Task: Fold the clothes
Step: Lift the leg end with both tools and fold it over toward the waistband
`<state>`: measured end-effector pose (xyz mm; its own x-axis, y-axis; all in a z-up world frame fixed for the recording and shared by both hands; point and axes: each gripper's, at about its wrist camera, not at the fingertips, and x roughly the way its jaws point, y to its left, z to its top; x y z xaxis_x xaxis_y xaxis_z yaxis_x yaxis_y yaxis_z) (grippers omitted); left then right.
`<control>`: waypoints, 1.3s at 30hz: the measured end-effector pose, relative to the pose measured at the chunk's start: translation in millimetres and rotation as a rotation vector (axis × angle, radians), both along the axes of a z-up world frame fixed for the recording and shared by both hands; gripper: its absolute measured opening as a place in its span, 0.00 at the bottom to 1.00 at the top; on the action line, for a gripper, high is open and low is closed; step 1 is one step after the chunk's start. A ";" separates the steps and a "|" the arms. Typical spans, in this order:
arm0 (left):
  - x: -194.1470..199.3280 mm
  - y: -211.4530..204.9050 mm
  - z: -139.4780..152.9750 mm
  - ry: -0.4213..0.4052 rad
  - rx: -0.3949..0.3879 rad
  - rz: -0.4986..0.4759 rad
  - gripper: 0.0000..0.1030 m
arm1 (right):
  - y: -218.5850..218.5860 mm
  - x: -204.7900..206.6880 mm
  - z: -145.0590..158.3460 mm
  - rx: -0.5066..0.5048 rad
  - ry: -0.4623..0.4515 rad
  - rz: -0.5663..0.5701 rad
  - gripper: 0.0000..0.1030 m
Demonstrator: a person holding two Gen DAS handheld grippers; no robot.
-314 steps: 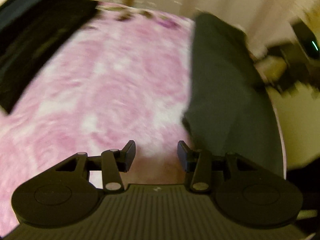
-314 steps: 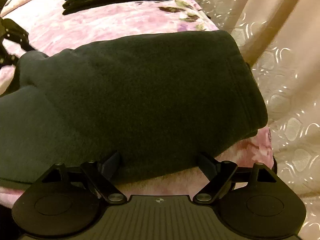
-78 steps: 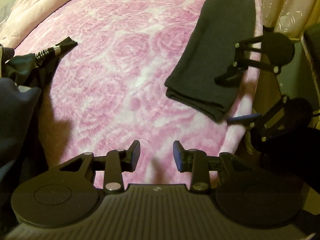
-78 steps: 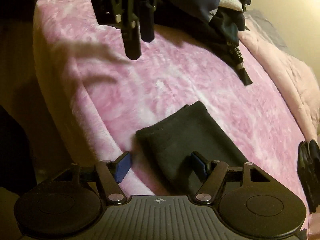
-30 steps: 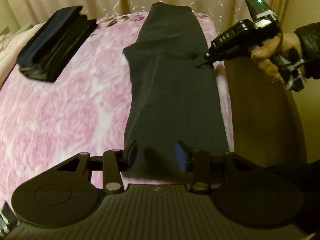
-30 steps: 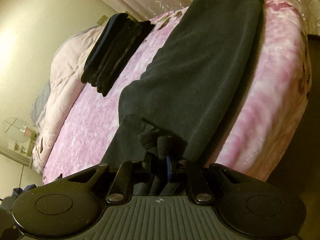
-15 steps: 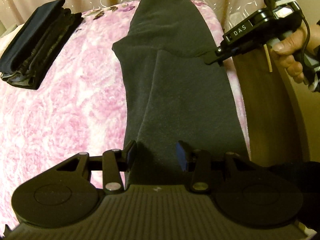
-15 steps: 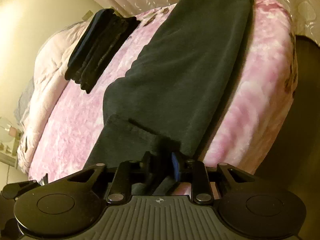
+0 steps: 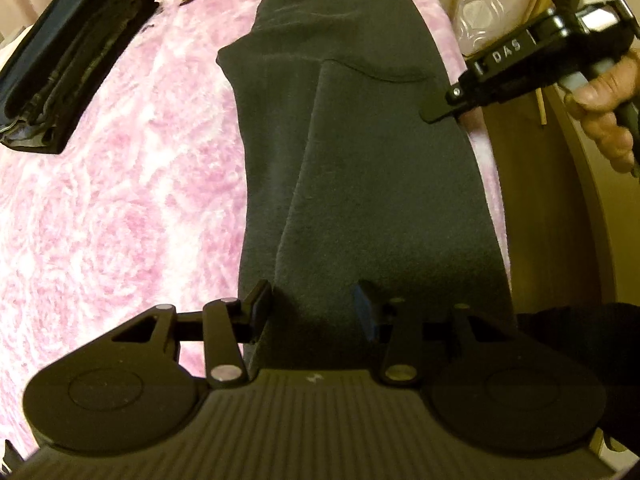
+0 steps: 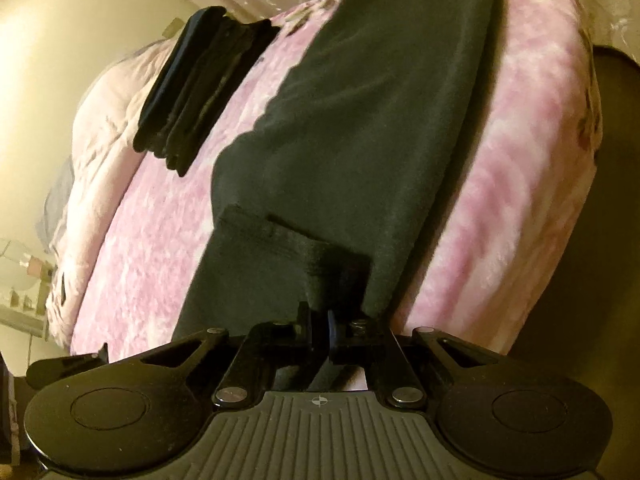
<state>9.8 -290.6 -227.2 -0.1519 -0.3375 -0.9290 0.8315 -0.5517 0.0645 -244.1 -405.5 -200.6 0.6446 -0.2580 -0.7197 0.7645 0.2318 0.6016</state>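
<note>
The pink blanket lies bare across the wide stretch between the long dark garment and the stack of folded dark clothes at the far left; nothing stands in that gap. The stack itself blocks the far left corner. On the garment's right side only a narrow strip of blanket shows before the bed edge, and a brown wooden panel rises just beside it. The right gripper and the hand holding it occupy that side. Curtains close off the far end, behind the bed.
</note>
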 end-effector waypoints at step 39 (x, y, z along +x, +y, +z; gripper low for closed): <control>71.2 97.2 -28.8 -0.121 -0.271 -0.902 0.42 | 260.5 133.7 3.4 -0.663 0.540 0.675 0.56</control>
<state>81.0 -193.4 -256.0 -0.3680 -0.3460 -0.8630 0.0778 -0.9364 0.3423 -110.4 -144.9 -197.2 0.4394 -0.4112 -0.7986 0.4838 0.8574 -0.1753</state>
